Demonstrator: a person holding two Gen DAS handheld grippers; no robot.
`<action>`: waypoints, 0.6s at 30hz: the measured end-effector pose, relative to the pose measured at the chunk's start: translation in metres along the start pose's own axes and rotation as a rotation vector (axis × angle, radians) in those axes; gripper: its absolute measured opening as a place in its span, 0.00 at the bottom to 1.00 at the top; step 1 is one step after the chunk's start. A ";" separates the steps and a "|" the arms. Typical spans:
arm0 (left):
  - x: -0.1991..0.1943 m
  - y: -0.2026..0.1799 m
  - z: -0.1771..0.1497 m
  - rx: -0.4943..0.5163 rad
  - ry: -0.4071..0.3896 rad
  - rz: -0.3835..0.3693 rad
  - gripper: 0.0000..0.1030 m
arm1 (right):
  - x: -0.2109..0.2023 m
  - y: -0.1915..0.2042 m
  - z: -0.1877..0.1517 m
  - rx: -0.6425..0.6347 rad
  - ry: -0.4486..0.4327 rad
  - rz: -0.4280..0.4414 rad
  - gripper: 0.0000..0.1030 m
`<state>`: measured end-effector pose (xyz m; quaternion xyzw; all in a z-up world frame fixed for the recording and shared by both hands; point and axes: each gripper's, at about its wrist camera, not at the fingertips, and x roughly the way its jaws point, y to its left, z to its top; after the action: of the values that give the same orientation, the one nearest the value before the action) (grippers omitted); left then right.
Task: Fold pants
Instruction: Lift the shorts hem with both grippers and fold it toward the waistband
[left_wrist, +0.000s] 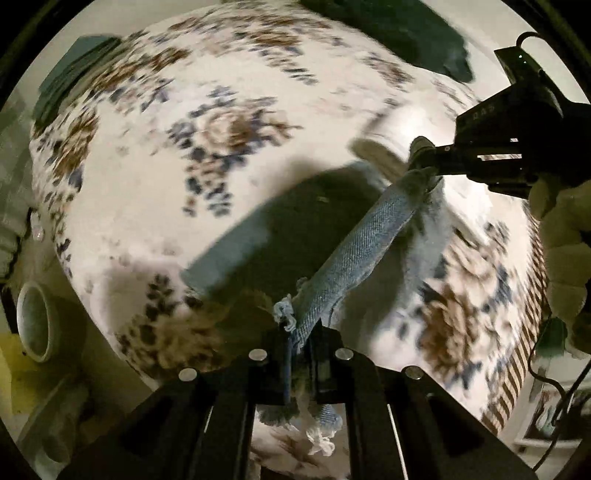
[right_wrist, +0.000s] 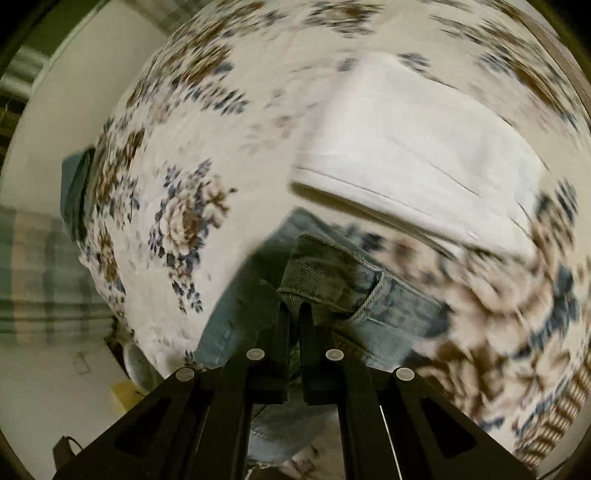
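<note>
Stretching diagonally from the bottom centre of the left wrist view toward the right edge, the pants (left_wrist: 354, 254), light blue denim, hang taut as a rolled band above the floral bedspread (left_wrist: 155, 206). The left gripper (left_wrist: 301, 341) is clenched on a frayed hem end at the lower middle; the right gripper (left_wrist: 424, 162) grips the other end at the upper right. A dark shadow lies under the cloth, and a white garment (left_wrist: 373, 147) shows just beyond it.

In the right wrist view, the right gripper (right_wrist: 293, 306) sits at the bottom centre, its jaws pinched on a thick stitched denim edge. More of the pants (right_wrist: 391, 306) drapes down to the right, with the white garment (right_wrist: 417, 162) lying flat in the upper right.

Denim looks heavy and limp yet grippy, so hemmed or seamed edges should give the firmest hold.
</note>
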<state>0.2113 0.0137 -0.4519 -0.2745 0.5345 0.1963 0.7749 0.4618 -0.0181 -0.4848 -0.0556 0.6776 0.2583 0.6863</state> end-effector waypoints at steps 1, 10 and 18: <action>0.008 0.011 0.004 -0.019 0.011 0.004 0.05 | 0.010 0.006 0.004 -0.011 0.012 -0.008 0.04; 0.078 0.072 0.023 -0.135 0.108 0.032 0.05 | 0.108 0.060 0.035 -0.098 0.133 -0.126 0.04; 0.101 0.108 0.024 -0.249 0.152 0.076 0.33 | 0.147 0.071 0.047 -0.097 0.202 -0.128 0.19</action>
<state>0.2000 0.1132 -0.5631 -0.3621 0.5732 0.2691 0.6840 0.4660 0.1042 -0.6026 -0.1575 0.7252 0.2393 0.6262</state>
